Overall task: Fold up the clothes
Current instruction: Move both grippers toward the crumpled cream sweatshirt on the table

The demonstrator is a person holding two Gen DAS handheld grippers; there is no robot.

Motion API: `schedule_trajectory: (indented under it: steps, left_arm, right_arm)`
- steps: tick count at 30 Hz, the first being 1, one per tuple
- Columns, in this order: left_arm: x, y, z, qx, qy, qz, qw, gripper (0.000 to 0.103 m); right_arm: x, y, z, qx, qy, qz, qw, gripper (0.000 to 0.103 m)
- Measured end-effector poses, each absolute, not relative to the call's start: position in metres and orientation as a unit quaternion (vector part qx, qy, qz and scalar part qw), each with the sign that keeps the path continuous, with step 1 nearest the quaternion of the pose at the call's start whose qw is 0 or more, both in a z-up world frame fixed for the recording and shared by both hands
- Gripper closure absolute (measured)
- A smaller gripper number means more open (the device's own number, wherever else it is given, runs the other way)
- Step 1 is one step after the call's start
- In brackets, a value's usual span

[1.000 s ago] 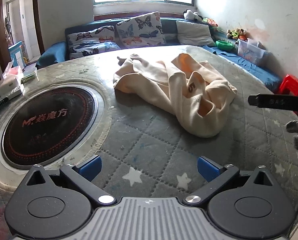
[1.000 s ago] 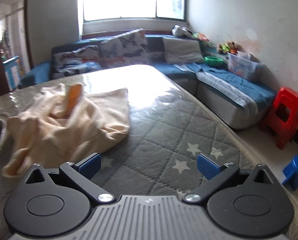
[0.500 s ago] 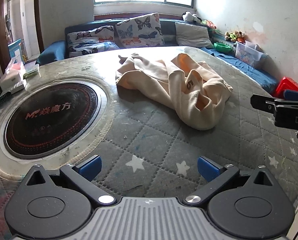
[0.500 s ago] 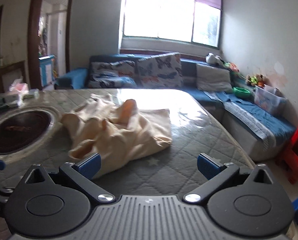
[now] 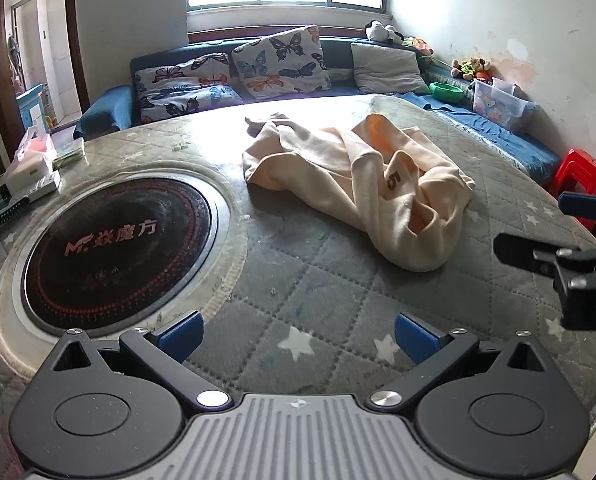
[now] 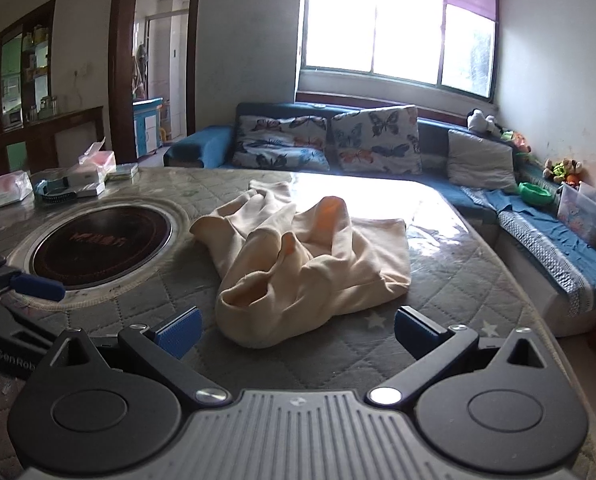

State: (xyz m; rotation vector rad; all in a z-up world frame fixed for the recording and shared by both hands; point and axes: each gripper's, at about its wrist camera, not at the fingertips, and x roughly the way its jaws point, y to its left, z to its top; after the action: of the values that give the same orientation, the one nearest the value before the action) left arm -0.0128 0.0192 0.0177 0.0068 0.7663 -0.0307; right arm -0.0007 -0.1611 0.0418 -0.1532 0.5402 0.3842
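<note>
Two grippers: both hover above the table with fingers spread wide, holding nothing.
Left gripper (image 5: 295, 332): bottom centre of its own view, over bare quilted cover (image 5: 318, 288).
Right gripper (image 6: 295, 330): bottom centre of its view, just short of the garment's near edge; it also shows at the right edge of the left view.
Cream garment (image 6: 310, 264): crumpled in a heap, mid-frame, right of the round black cooktop (image 6: 97, 246).
Sofa (image 6: 378, 148): behind the table.

We are in a home living room: a blue corner sofa (image 6: 538, 240) with butterfly cushions (image 6: 376, 140), soft toys (image 6: 562, 168) under the window (image 6: 398, 32), a built-in hob (image 5: 113, 240) in the quilted tabletop (image 5: 318, 292).
</note>
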Motion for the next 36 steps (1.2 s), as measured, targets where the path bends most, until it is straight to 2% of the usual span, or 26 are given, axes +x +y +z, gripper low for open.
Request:
schedule_trajectory:
  steps: [32,36]
  left_arm:
    - [0.042,0.004,0.016,0.034,0.392,-0.004,0.919,0.000]
    - [0.048,0.004,0.021,0.037,0.387,-0.002,0.921,0.001]
  right_arm:
    - [0.050,-0.158,0.025,-0.086,0.325,0.189,0.922,0.001]
    - [0.058,-0.157,0.028,-0.085,0.326,0.187,0.923,0.006]
